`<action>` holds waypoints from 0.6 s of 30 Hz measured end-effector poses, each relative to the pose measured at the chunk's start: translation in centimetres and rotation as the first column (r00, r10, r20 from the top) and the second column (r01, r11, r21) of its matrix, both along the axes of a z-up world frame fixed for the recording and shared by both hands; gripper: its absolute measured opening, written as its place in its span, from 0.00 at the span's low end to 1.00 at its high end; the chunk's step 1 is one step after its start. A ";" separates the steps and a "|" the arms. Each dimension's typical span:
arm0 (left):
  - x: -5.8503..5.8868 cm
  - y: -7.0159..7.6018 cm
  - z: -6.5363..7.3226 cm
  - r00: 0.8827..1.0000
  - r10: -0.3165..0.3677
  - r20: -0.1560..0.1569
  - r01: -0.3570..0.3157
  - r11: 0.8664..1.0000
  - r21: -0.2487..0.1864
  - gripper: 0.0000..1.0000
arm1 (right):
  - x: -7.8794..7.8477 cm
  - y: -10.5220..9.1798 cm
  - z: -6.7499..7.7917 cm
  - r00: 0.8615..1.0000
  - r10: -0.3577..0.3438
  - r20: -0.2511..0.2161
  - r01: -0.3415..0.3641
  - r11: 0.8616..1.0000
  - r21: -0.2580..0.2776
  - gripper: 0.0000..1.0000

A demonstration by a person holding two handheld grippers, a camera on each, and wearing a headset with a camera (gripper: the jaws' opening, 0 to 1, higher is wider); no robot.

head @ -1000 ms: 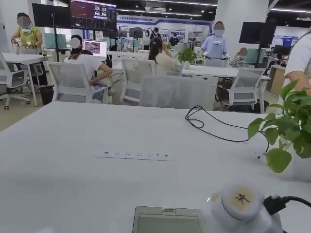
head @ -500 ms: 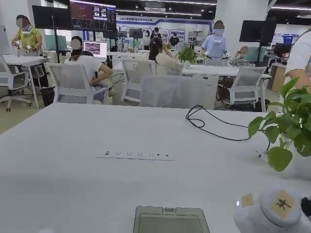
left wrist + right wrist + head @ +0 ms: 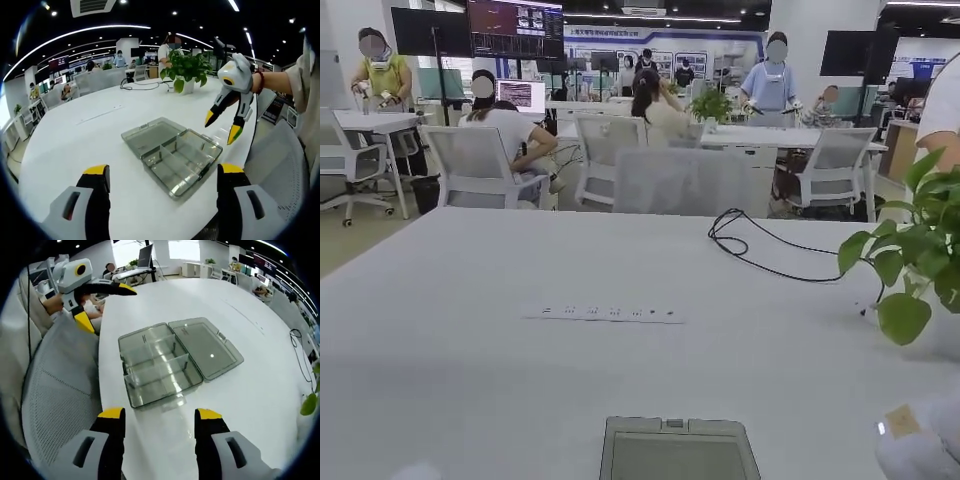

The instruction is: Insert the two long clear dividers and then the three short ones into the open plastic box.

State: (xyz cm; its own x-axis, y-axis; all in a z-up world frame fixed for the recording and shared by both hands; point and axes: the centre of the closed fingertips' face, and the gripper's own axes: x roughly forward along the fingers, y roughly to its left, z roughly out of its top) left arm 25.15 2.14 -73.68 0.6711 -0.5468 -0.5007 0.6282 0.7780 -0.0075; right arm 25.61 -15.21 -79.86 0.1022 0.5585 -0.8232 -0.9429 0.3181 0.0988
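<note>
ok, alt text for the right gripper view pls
An open clear plastic box, its lid laid flat beside it and dividers inside, sits on a white table ahead of the right gripper, jaws open and empty. The left gripper hangs open at upper left, near a mesh chair.

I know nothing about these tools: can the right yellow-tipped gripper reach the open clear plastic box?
Probably yes: the right gripper is open, the clear plastic box lies just ahead, nothing between them.

The left hand-held gripper (image 3: 163,169), jaws wide apart, faces the open plastic box (image 3: 182,157) on the white table (image 3: 75,145).
</note>
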 end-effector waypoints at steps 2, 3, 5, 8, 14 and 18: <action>0.0 0.0 0.0 1.000 0.002 0.000 -0.002 1.000 0.000 0.90 | 0.1 -0.6 -0.4 1.000 0.015 0.008 -0.015 1.000 -0.006 0.57; 0.0 0.1 0.0 1.000 0.004 -0.001 -0.004 1.000 0.000 0.90 | 0.1 -0.8 -0.5 1.000 0.025 0.013 -0.025 1.000 -0.007 0.57; -0.1 0.1 0.0 1.000 0.007 -0.003 -0.007 1.000 0.001 0.89 | 0.2 -1.4 -1.0 0.999 0.042 0.017 -0.042 0.999 -0.024 0.57; -0.1 0.2 -0.2 1.000 0.011 -0.006 -0.011 1.000 0.006 0.89 | 0.4 -2.1 -1.6 0.997 0.068 0.027 -0.067 0.997 -0.046 0.55; -0.1 0.2 -0.2 1.000 0.020 -0.011 -0.020 1.000 0.009 0.88 | 0.5 -3.2 -2.9 0.986 0.157 0.058 -0.151 0.984 -0.098 0.51; -0.1 0.2 -0.3 1.000 0.024 -0.015 -0.024 1.000 0.012 0.88 | 0.4 -3.5 -3.5 0.978 0.197 0.061 -0.189 0.975 -0.115 0.48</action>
